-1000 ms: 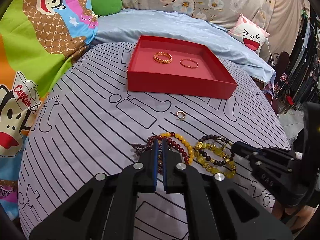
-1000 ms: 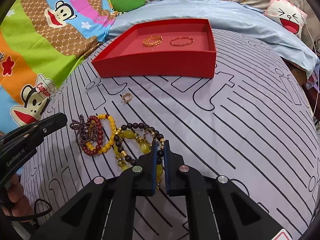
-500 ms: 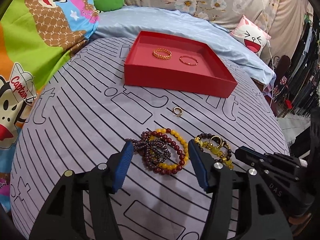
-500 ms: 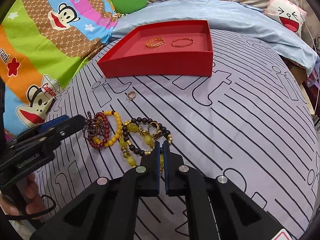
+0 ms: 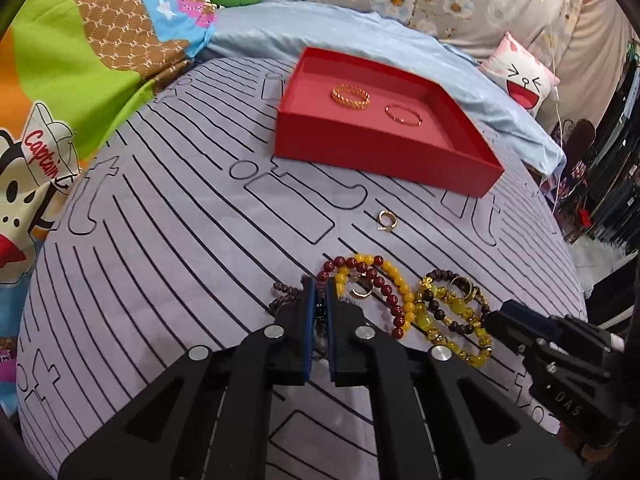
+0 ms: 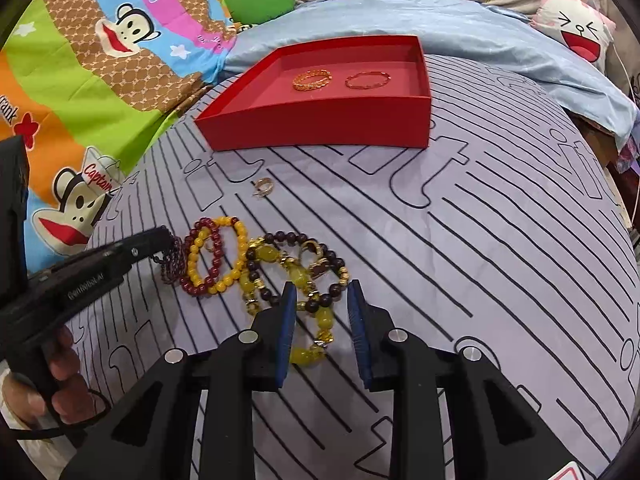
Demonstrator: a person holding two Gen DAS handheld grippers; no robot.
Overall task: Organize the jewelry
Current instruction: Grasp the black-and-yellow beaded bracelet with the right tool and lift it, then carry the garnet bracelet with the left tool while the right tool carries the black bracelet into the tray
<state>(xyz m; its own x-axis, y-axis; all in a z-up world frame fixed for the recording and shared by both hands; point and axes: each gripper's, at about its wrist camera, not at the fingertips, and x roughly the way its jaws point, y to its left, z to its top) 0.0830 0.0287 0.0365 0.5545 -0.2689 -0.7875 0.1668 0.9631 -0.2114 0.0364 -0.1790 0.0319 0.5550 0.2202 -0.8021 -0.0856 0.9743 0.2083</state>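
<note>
Right wrist view: lilac black-lined sheet (image 6: pixel 460 240) on bed, two gold rings in red tray (image 6: pixel 320 128), beaded bracelets heaped nearby. Left gripper (image 5: pixel 319 292) clamped on dark bead bracelet (image 6: pixel 171 260); right gripper (image 6: pixel 322 300) parted over amber bracelet (image 6: pixel 296 276).

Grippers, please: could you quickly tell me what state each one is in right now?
Left gripper: closed on the dark purple bead bracelet.
Right gripper: open, holding nothing, straddling the amber bead bracelet.
</note>
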